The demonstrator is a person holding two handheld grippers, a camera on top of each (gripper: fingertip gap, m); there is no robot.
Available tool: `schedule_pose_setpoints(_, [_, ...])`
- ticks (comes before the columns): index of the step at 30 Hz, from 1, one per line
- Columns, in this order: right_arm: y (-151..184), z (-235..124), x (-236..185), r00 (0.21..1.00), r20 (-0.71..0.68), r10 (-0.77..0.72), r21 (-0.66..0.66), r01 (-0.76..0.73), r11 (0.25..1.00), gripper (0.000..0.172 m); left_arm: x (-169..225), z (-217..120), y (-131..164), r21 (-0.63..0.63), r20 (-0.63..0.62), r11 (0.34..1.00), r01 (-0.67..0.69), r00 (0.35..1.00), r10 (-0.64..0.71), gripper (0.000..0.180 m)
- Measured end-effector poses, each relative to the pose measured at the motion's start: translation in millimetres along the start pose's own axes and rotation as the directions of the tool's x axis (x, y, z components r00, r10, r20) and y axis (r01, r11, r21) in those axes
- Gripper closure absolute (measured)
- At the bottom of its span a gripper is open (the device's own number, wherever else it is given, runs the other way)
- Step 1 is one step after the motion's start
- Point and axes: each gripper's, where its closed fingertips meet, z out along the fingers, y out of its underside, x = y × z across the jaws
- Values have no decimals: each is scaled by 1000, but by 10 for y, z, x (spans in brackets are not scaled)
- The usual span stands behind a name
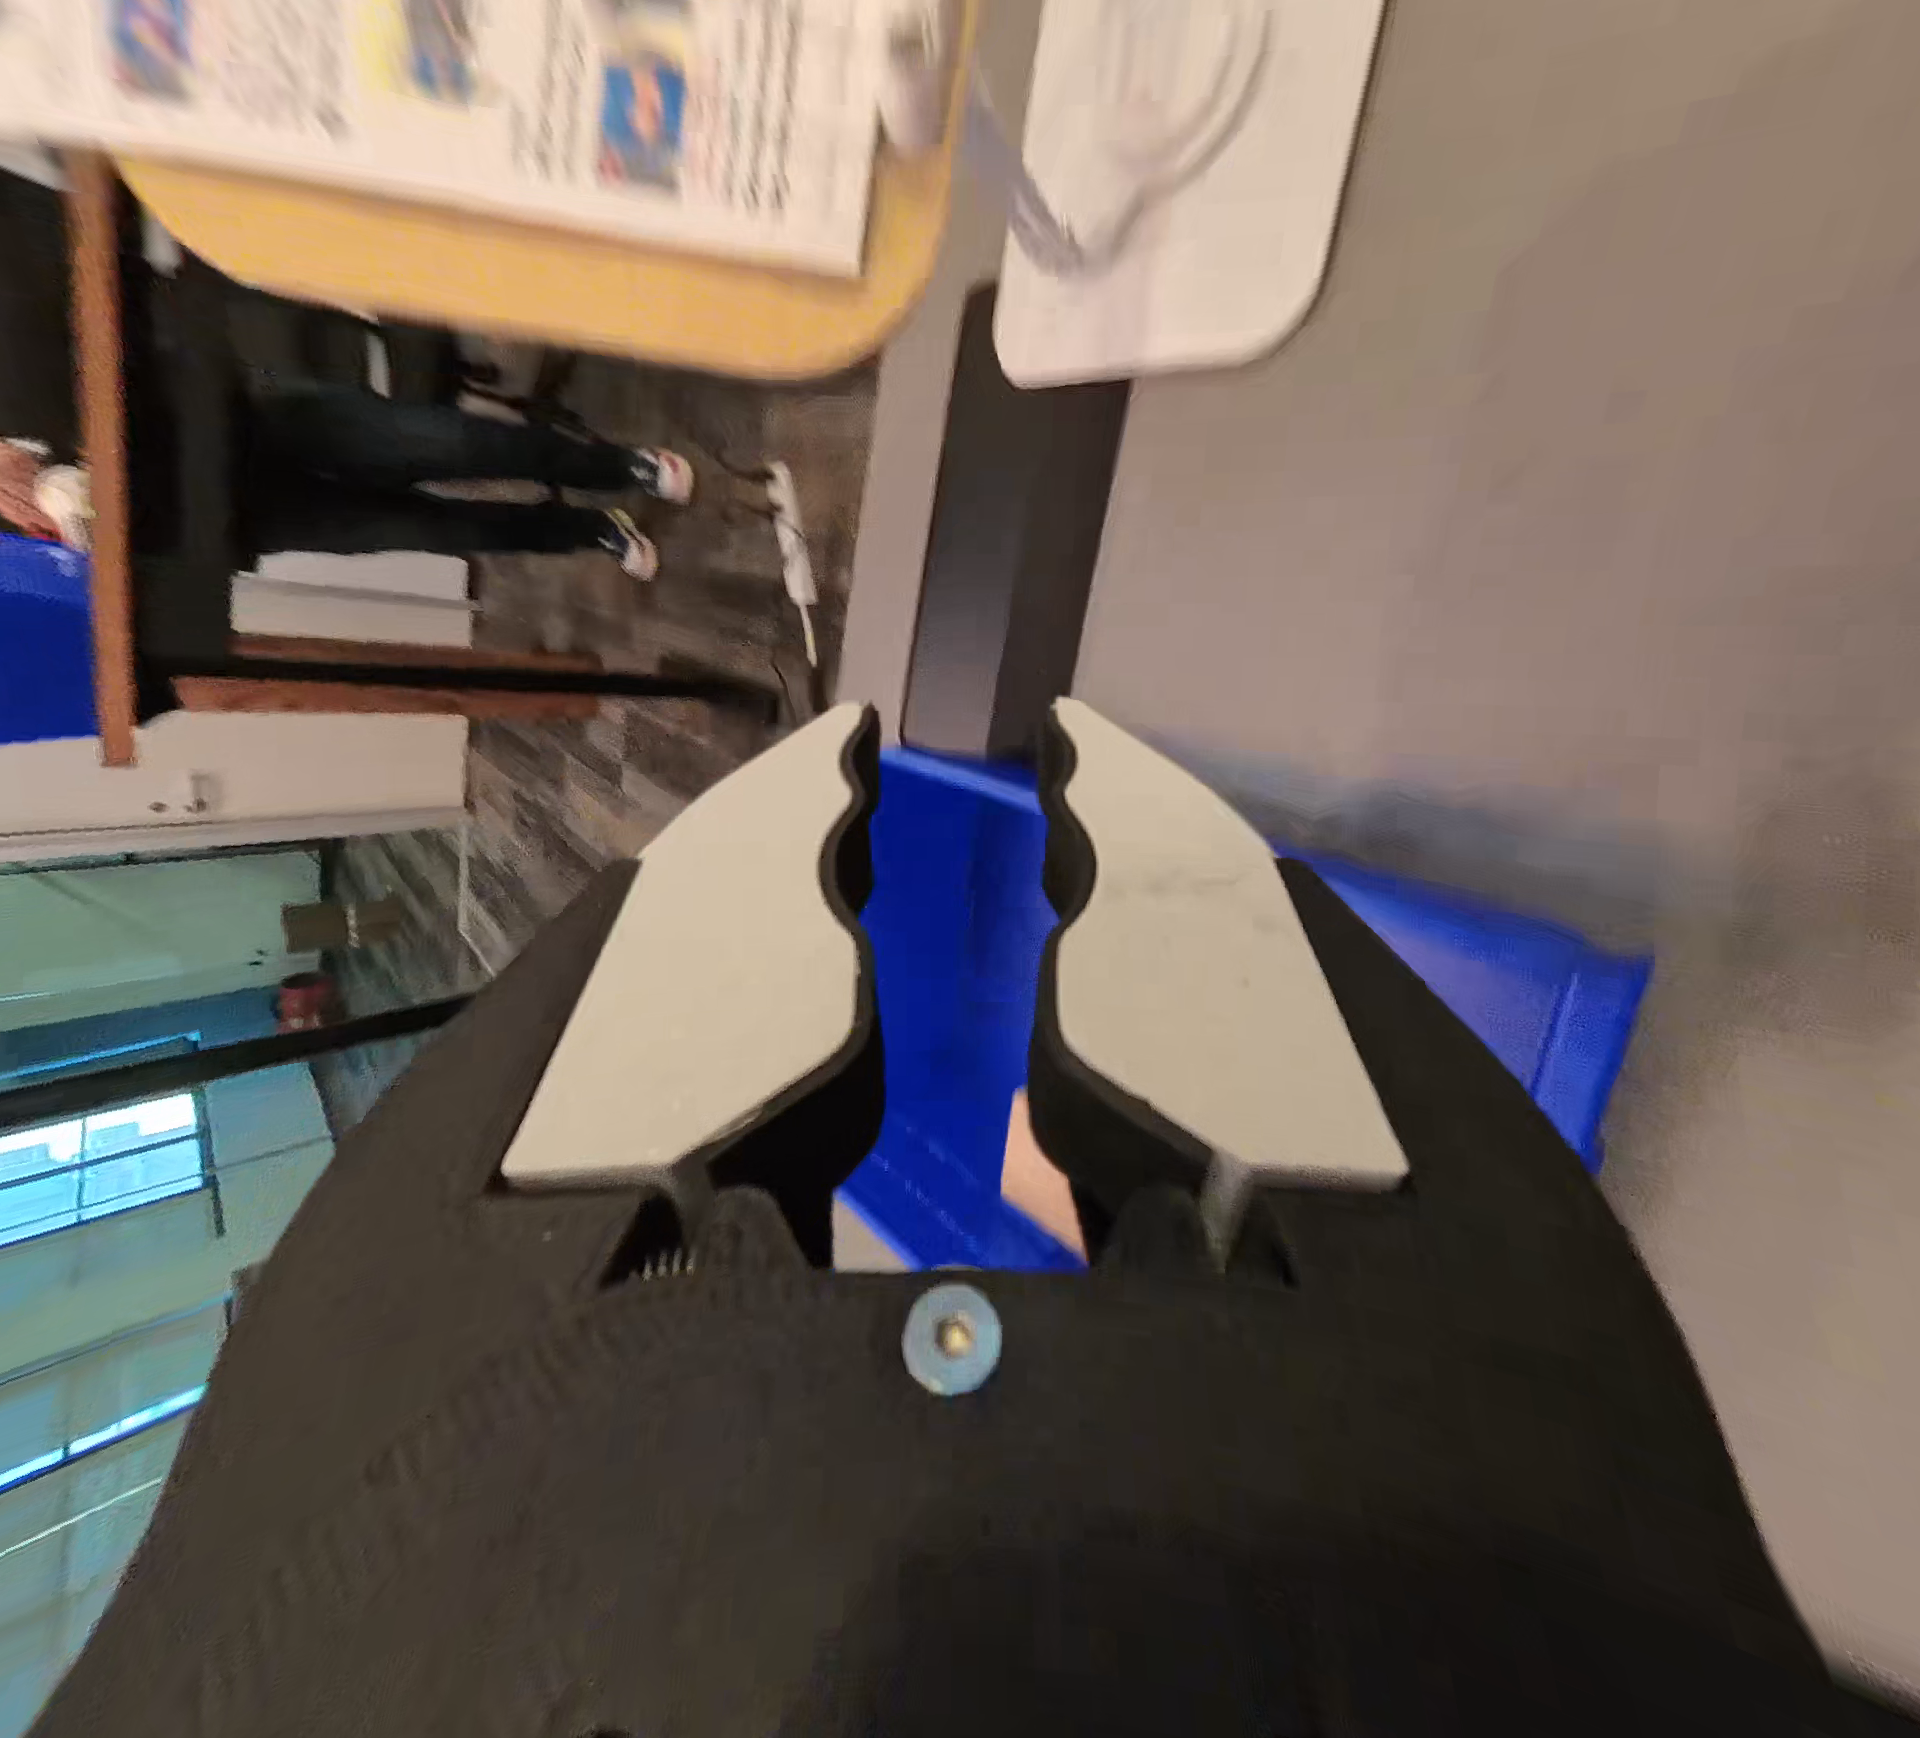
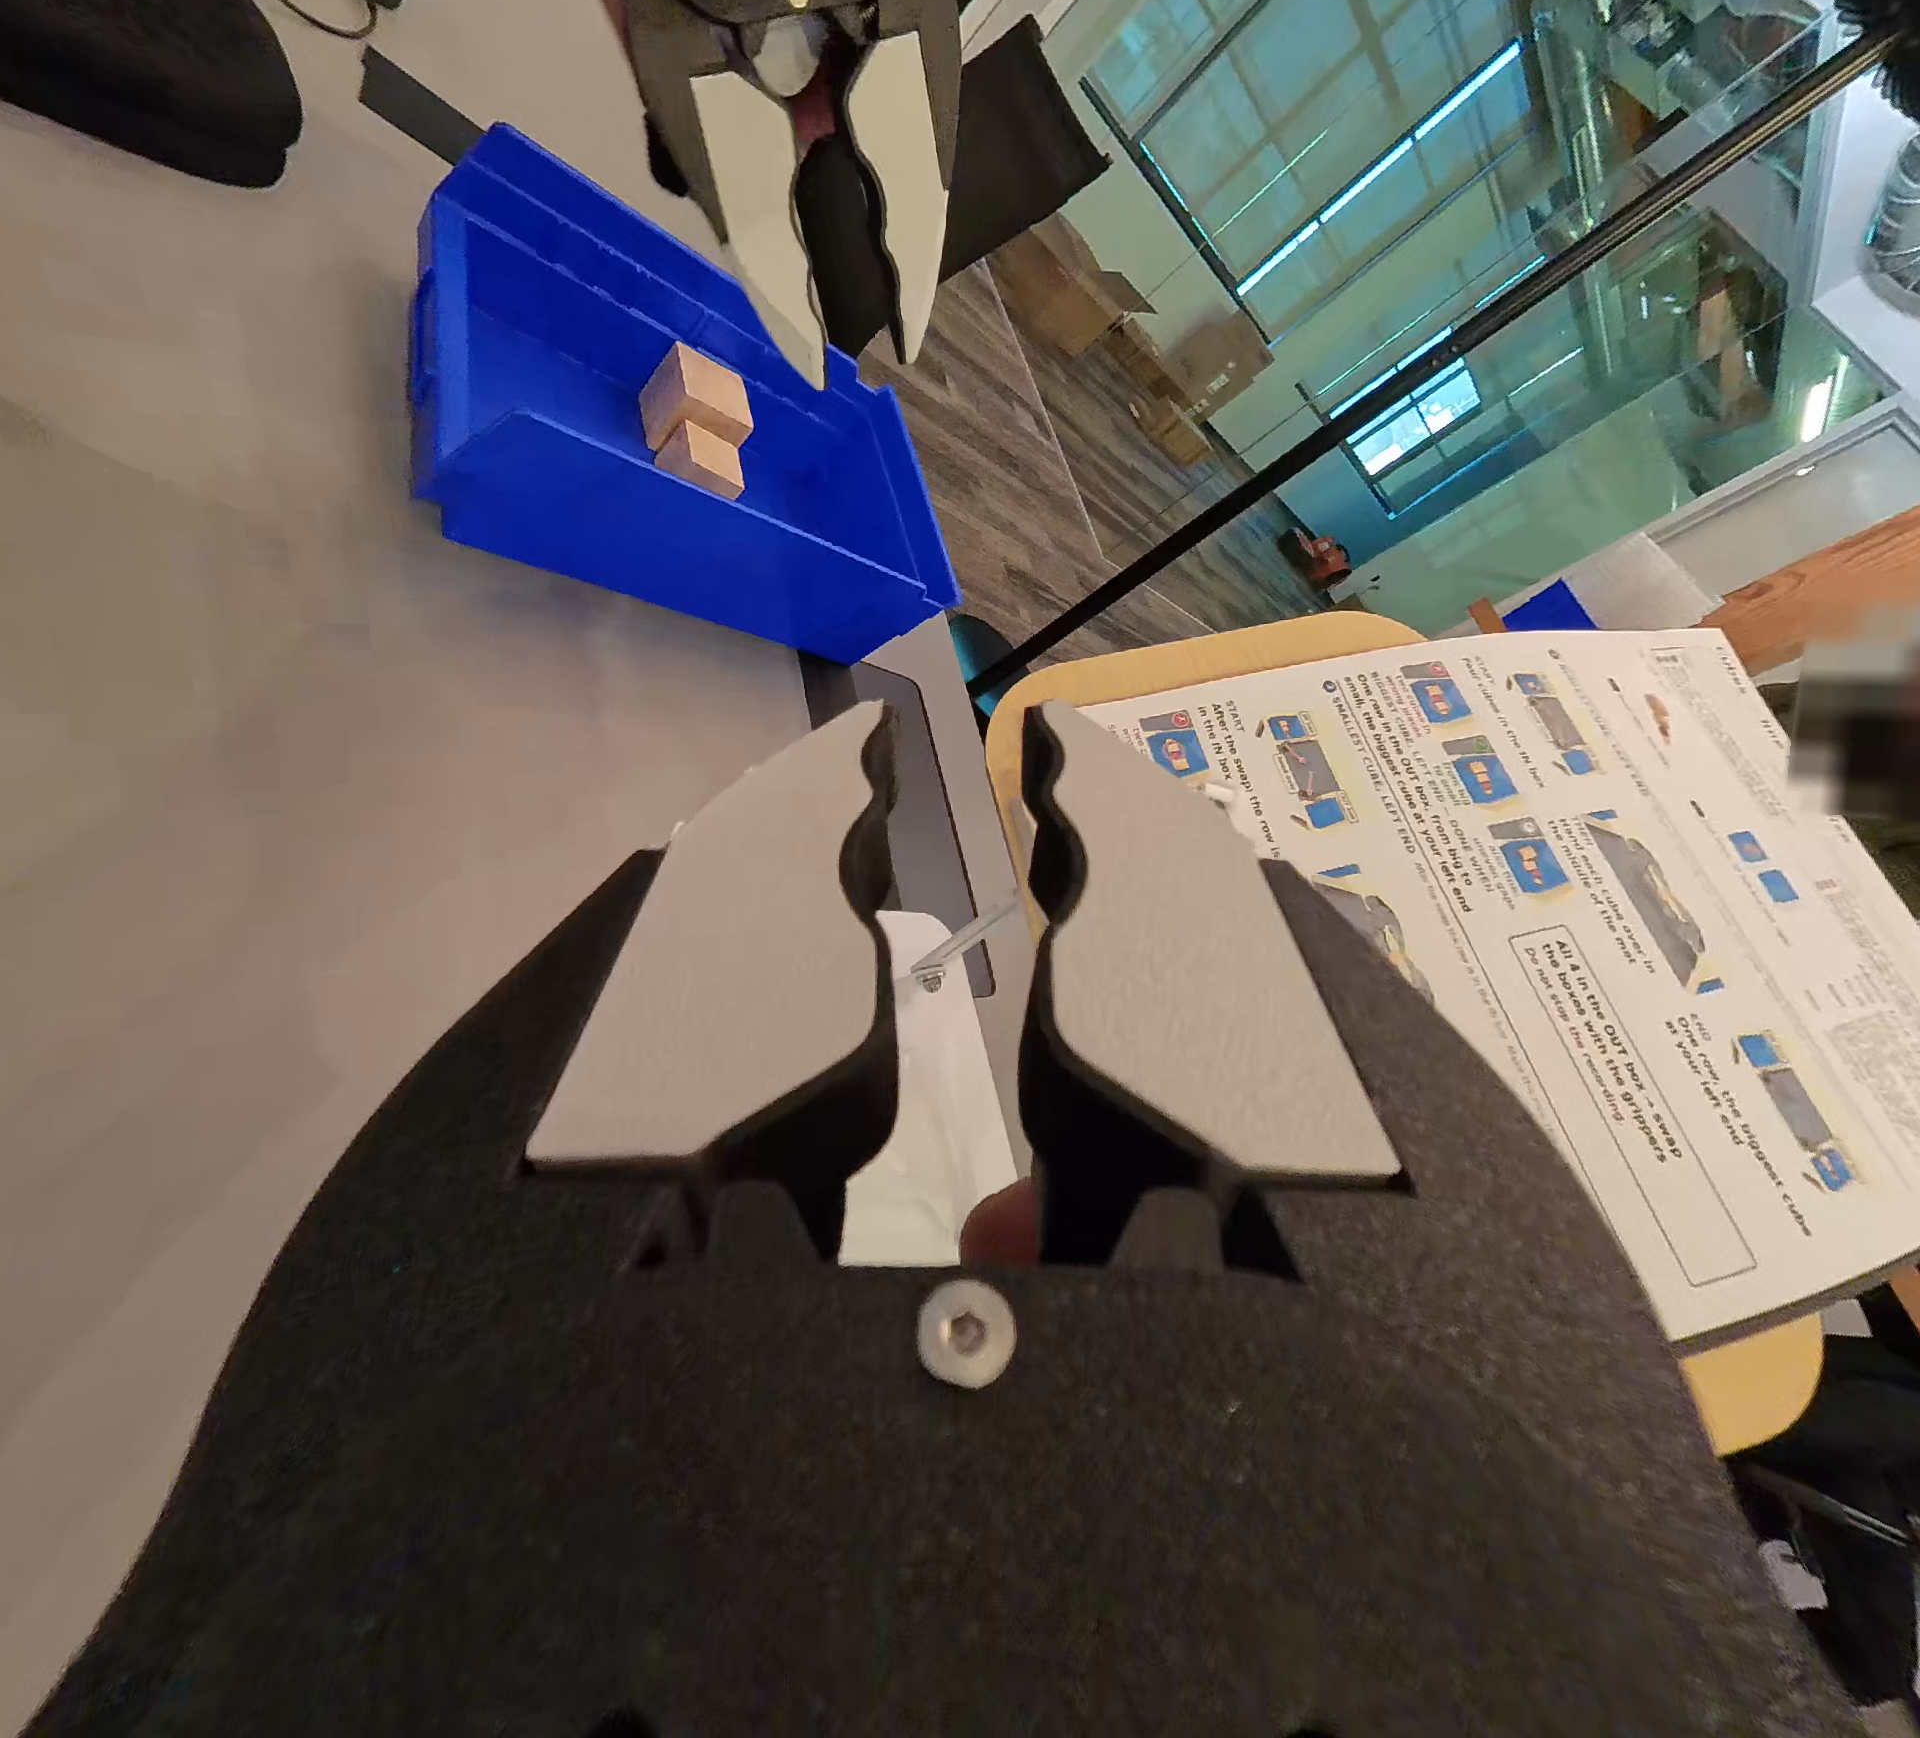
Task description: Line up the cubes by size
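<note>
— Left gripper [image 2: 862, 338]?
— Hanging above the far end of the blue plastic bin [image 2: 582, 535], jaws parted, nothing between them.
— Right gripper [image 2: 961, 732]?
— Spread too, bare, near the grey table's [image 2: 260, 805] edge.
— Cubes?
— Two pale wooden cubes [image 2: 694, 433], touching, inside the bin on the left.
</note>
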Motion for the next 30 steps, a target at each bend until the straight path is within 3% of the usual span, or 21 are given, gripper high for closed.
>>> schedule_pose_setpoints(1, [16,5,-2,1000,0,-3,-6,3,1000,150,-2,32,191,-45,-45,999,-2,999,0,153])
schedule_pose_setpoints(8, [44,28,-36,999,30,19,-2,-19,1000,150,261,484,1305,-314,-317,949,-19,945,-86,131])
schedule_pose_setpoints(12, [63,56,-79,999,47,12,-12,-12,1000,150,467,719,1792,-429,-401,901,-58,906,-133,122])
schedule_pose_setpoints(22, [126,130,-145,997,78,8,-27,-6,1000,150,660,991,2214,-508,-473,857,-90,861,-190,131])
schedule_pose_setpoints(30, [129,135,-156,996,85,8,-25,-6,1000,150,663,1032,2217,-492,-452,870,-38,865,-218,137])
